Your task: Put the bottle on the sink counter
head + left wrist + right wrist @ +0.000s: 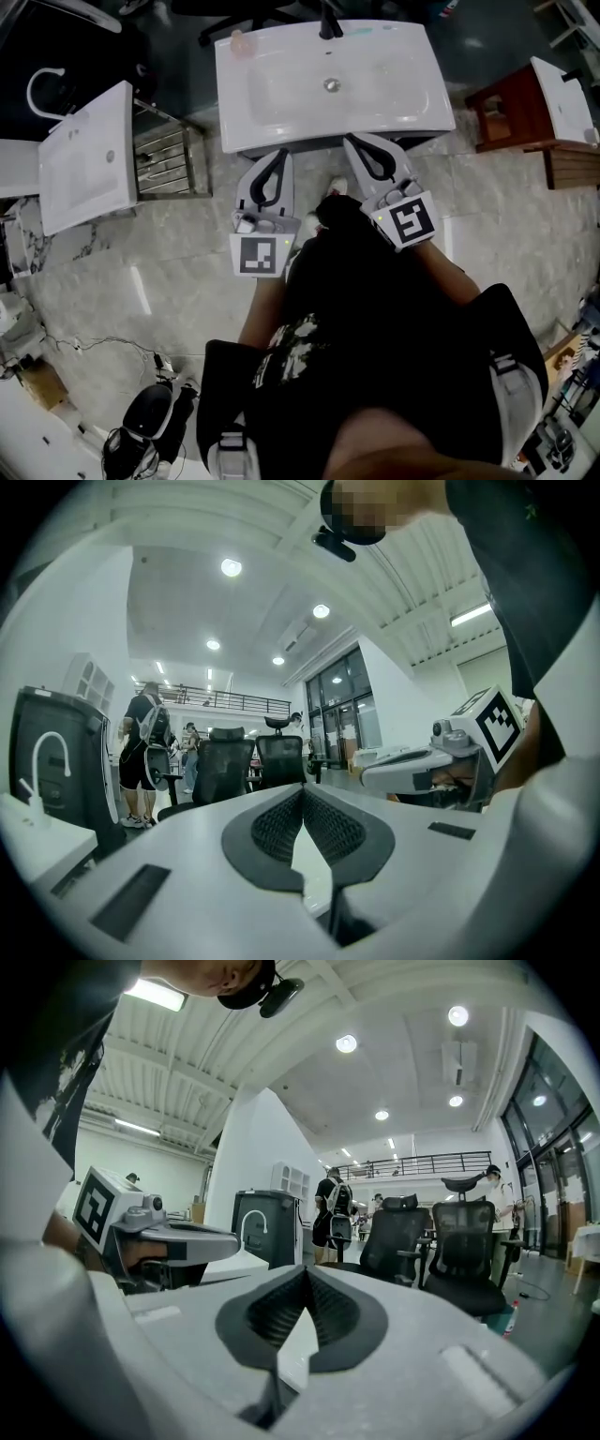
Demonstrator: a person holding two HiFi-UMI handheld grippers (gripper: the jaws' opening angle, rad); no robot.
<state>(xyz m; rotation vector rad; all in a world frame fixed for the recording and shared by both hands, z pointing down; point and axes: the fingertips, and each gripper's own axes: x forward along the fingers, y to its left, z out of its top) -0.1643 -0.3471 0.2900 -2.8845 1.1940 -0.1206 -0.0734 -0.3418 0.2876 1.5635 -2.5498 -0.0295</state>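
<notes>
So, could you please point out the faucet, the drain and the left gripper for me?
faucet [328, 28], head view, on its black base.
drain [331, 84], head view, on its metal centre.
left gripper [278, 155], head view, between its shut fingertips.

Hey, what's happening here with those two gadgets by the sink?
A person stands at a white sink, holding a hand-held gripper in each hand. The left hand-held gripper and the right hand-held gripper are both shut and empty, pointing toward the basin. A small pinkish thing sits on the counter's far left corner.
</notes>
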